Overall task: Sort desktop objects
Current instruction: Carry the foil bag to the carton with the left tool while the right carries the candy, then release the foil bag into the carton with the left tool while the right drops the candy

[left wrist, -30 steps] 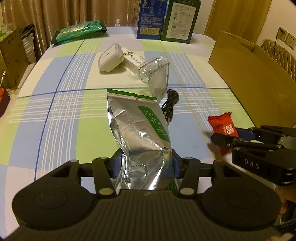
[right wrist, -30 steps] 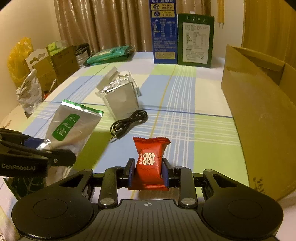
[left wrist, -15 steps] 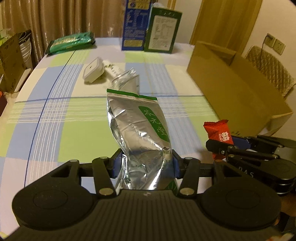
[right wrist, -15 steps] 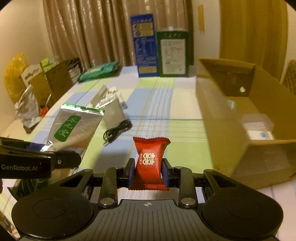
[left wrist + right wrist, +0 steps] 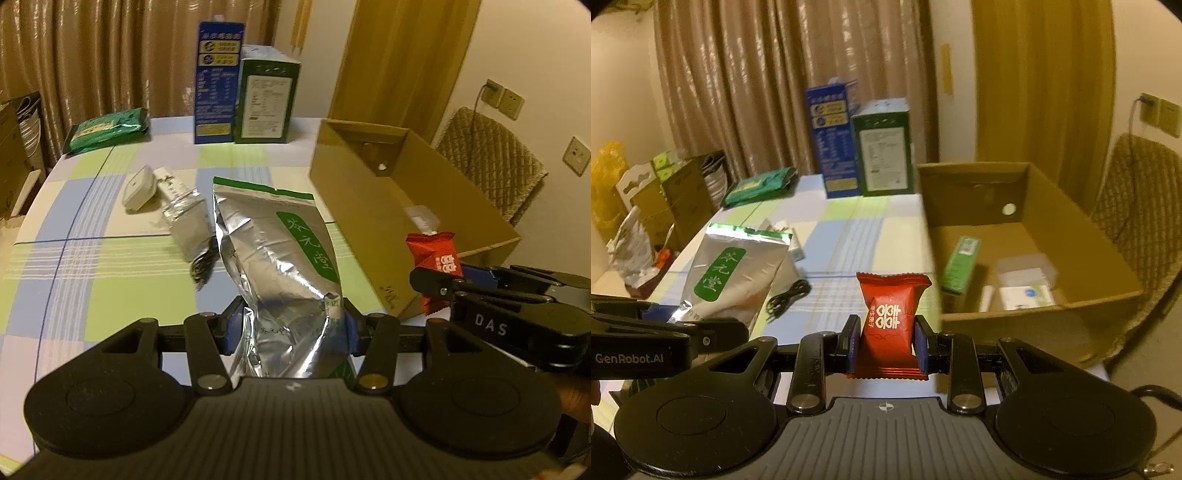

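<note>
A silver tea pouch with a green label (image 5: 280, 266) stands upright in my left gripper (image 5: 290, 330), which is shut on its lower end, lifted above the table. My right gripper (image 5: 886, 341) is shut on a small red candy packet (image 5: 890, 321). Each gripper shows in the other's view: the red candy packet (image 5: 436, 258) at the right of the left wrist view, the silver pouch (image 5: 735, 273) at the left of the right wrist view. An open cardboard box (image 5: 1034, 317) sits at the table's right side, ahead and right of both grippers.
On the checked tablecloth (image 5: 110, 266) lie a smaller silver pouch (image 5: 188, 229), a black cable (image 5: 786, 299), a white container (image 5: 138, 182) and a green pack (image 5: 107, 129). Blue and green cartons (image 5: 245, 85) stand at the far edge. The box holds a green carton (image 5: 960, 264) and white packets (image 5: 1027, 291).
Both grippers have risen and swung right with their loads. The cardboard box has come fully into view and its inside now shows in the right wrist view.
</note>
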### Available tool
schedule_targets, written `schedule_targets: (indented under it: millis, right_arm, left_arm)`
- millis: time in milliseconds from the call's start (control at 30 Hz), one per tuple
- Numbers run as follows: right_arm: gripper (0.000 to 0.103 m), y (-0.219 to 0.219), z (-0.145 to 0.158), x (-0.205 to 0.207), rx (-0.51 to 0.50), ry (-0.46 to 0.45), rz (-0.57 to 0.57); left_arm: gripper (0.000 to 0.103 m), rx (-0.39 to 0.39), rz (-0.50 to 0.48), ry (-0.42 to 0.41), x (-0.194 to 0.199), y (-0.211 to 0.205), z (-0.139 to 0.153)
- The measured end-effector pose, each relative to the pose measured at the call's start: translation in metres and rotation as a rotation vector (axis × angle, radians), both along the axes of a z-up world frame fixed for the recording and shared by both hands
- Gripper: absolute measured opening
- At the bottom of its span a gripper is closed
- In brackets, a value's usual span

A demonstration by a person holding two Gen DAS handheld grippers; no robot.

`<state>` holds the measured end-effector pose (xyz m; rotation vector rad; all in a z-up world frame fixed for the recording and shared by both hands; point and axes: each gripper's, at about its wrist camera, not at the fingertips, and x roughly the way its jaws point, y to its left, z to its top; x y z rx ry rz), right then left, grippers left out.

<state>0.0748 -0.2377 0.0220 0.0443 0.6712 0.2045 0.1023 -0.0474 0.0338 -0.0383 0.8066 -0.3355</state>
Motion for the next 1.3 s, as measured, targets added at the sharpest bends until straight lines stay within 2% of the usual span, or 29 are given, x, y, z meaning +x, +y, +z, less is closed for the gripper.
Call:
schedule_targets:
  millis: [300,733,1300]
  right_arm:
    - [0.027,-0.044,0.017,-0.009,-0.004,-0.021,-0.080]
    - [0.027,-0.094,0.024,-0.010,0.011,-0.027,-0.154]
    - [0.027,-0.136,0.037,0.027,-0.026,-0.047,-0.163]
  left_arm:
    - [0.047,-0.011,-0.067,-0.017,-0.004,-0.039,0.013]
    - [0.047,-0.017,-0.138,-0.030,0.002,-0.091,0.027]
    - [0.047,-0.053,-0.175,-0.023,0.040,-0.146,0.036]
